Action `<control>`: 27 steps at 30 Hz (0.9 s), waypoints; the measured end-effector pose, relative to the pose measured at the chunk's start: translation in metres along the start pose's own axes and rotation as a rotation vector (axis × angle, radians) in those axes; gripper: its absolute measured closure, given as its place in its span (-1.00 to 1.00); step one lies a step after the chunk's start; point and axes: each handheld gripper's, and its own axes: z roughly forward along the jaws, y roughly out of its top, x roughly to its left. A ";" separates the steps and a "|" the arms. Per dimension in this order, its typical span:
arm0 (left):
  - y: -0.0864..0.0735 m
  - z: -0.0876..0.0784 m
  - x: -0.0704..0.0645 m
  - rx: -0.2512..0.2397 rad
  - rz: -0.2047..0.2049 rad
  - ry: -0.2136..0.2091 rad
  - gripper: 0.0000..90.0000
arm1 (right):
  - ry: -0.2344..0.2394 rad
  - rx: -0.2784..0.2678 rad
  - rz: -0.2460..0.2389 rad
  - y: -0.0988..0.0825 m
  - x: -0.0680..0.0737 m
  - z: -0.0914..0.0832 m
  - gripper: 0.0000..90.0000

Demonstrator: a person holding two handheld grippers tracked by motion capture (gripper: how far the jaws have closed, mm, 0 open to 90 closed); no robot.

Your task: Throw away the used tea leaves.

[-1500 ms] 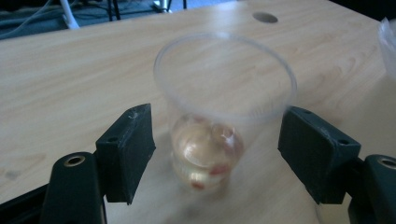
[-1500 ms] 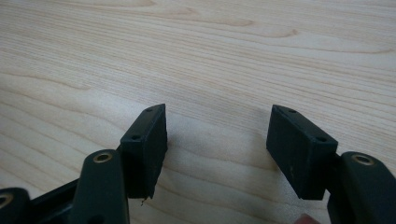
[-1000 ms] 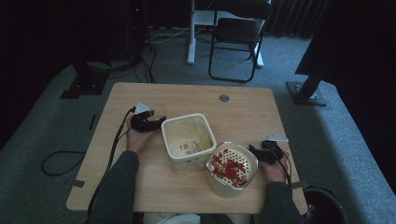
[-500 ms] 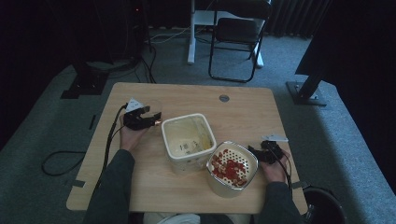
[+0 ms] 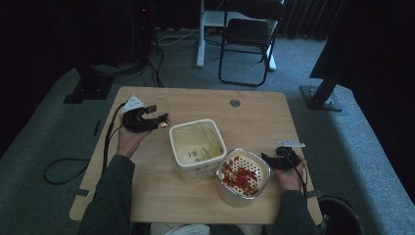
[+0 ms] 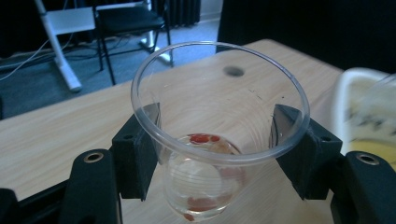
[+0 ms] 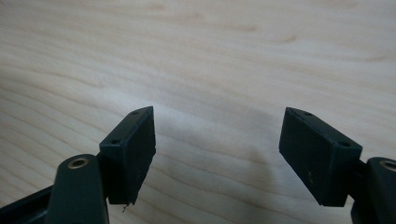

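Observation:
My left gripper (image 5: 155, 120) is raised over the table's far left and is shut on a clear plastic cup (image 5: 160, 107). In the left gripper view, the jaws of the left gripper (image 6: 217, 135) press both sides of the cup (image 6: 205, 186) just under its rim. A few red bits lie in its bottom. At the table's right side my right gripper (image 5: 274, 160) is held low beside a round white strainer bowl (image 5: 243, 177) of red pieces. The right gripper (image 7: 217, 149) has just been opening. Its jaws stand apart over bare wood with nothing between them.
A white square tub (image 5: 197, 147) stands mid-table between the two hands, touching the strainer bowl. A round grommet hole (image 5: 235, 103) marks the wooden table (image 5: 147, 196) near its far edge. A folding chair (image 5: 249, 34) stands beyond it, and cables (image 5: 63, 171) trail off the left side.
My left gripper has lifted the cup and carried it a little toward the far left. The right hand has stayed in place beside the strainer bowl.

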 end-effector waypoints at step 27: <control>0.066 -0.009 -0.108 -0.043 -0.020 -0.055 -0.21 | 0.118 -0.324 -0.187 0.082 0.075 -0.112 -0.45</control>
